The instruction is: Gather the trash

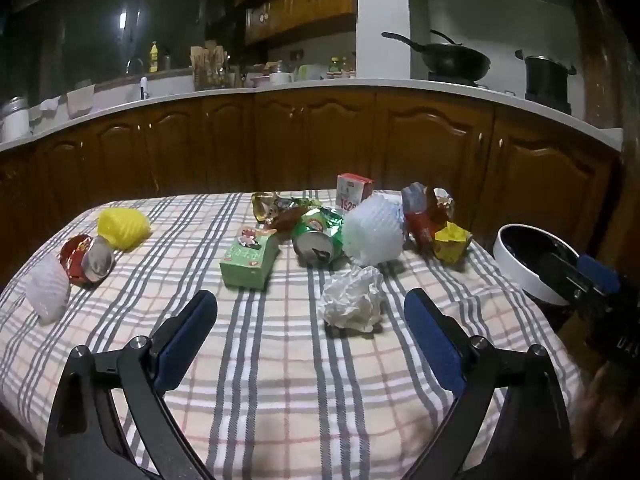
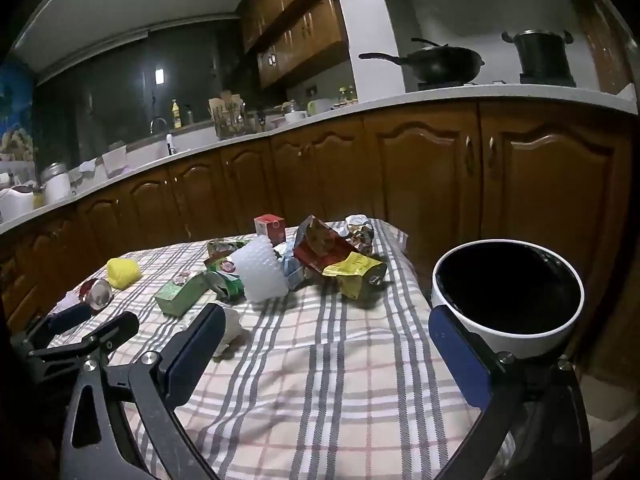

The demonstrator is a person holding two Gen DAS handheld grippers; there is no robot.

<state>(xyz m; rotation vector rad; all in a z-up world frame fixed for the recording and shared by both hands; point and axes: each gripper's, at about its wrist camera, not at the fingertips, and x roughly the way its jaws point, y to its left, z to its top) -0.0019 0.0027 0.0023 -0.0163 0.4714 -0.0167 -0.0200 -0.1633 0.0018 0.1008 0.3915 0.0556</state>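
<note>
Blue-padded, the left gripper (image 1: pixel 310 308) is hovering over the checked tablecloth (image 1: pixel 280 380) with its jaws spread wide and nothing between them. Just ahead, a crumpled white paper ball (image 1: pixel 352 298) is lying near the right pad. Beyond it, a green can (image 1: pixel 318 236), a green carton (image 1: pixel 250 260) and white foam netting (image 1: pixel 374 232) are sitting clustered. At the table's right edge the right gripper (image 2: pixel 328 326) is hanging equally spread and empty, beside the white bin (image 2: pixel 508 296).

The bin (image 1: pixel 520 276) is partly hidden behind the right hand-held gripper (image 1: pixel 588 276).
</note>
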